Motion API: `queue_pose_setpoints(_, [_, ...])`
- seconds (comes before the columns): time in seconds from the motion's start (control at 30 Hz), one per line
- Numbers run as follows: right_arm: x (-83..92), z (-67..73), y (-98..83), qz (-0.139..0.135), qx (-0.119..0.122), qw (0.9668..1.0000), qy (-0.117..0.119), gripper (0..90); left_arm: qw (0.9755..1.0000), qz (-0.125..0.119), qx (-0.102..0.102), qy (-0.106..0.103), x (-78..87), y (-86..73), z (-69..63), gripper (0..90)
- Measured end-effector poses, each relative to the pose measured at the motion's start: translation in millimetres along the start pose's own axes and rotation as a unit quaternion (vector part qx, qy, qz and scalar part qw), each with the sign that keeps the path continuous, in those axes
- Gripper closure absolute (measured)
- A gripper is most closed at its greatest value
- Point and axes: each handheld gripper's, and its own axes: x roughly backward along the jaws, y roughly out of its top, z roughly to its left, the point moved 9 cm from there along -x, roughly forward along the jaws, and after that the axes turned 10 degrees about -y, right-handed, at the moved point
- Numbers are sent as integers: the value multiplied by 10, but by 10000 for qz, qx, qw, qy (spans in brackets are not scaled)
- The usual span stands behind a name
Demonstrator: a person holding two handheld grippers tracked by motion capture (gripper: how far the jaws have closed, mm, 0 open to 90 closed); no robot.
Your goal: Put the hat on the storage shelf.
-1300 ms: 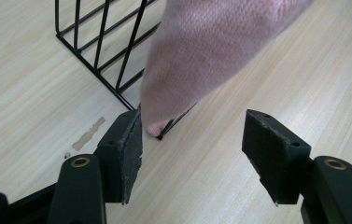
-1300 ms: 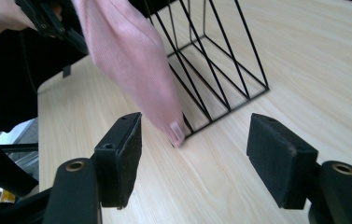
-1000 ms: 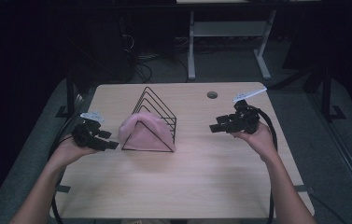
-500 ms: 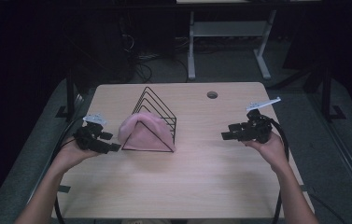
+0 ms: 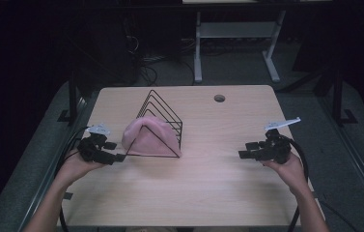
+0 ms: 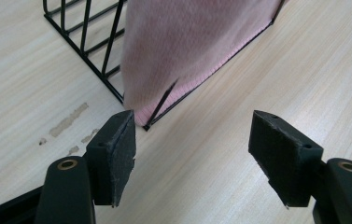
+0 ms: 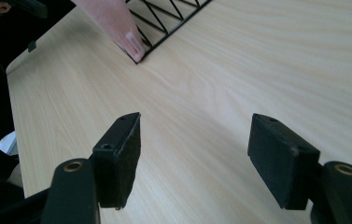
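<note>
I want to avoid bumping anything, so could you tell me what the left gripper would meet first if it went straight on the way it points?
Most likely the near corner of the black wire rack with the pink cloth draped over it; depth is uncertain.

Pink cloth top cut off

A dim lab: bare wooden table, cables on grey floor.
</note>
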Motion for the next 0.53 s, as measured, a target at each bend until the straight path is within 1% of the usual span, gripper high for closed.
queue_pose_setpoints(0.03, [6,-2,-79,-13,-40,10000,32,337,10000,-26,22,-12,-11,-10,-6,323])
queue_pose_setpoints(0.1, [7,1,-101,-24,-46,10000,45,336,10000,-35,47,-19,-23,-35,-17,323])
queue_pose_setpoints(0.17, [25,20,-175,-27,-39,10000,37,334,10000,-73,53,-24,-35,-54,-31,323])
queue_pose_setpoints(0.2, [29,27,-198,-7,-49,10000,39,331,9999,-124,79,-25,-45,-60,-44,323])
queue_pose_setpoints(0.23, [35,37,-231,35,-36,10000,19,327,9999,-122,87,-15,-48,-75,-58,323])
queue_pose_setpoints(0.3, [48,64,-298,88,-16,9999,-53,326,9998,-178,98,91,-53,-110,-94,322])
queue_pose_setpoints(0.37, [66,112,-368,126,10,9999,-107,313,9991,-403,155,25,-67,-149,-187,322])
queue_pose_setpoints(0.4, [82,145,-403,113,52,9998,-140,305,9988,-464,166,47,-75,-182,-228,322])
queue_pose_setpoints(0.43, [99,185,-436,61,91,9998,-163,305,9985,-514,180,73,-89,-222,-267,321])
queue_pose_setpoints(0.5, [131,267,-513,-38,157,9996,-252,291,9972,-714,234,11,-127,-289,-349,313])
queue_pose_setpoints(0.53, [141,300,-556,-98,202,9992,-327,281,9966,-793,212,70,-141,-322,-371,313])
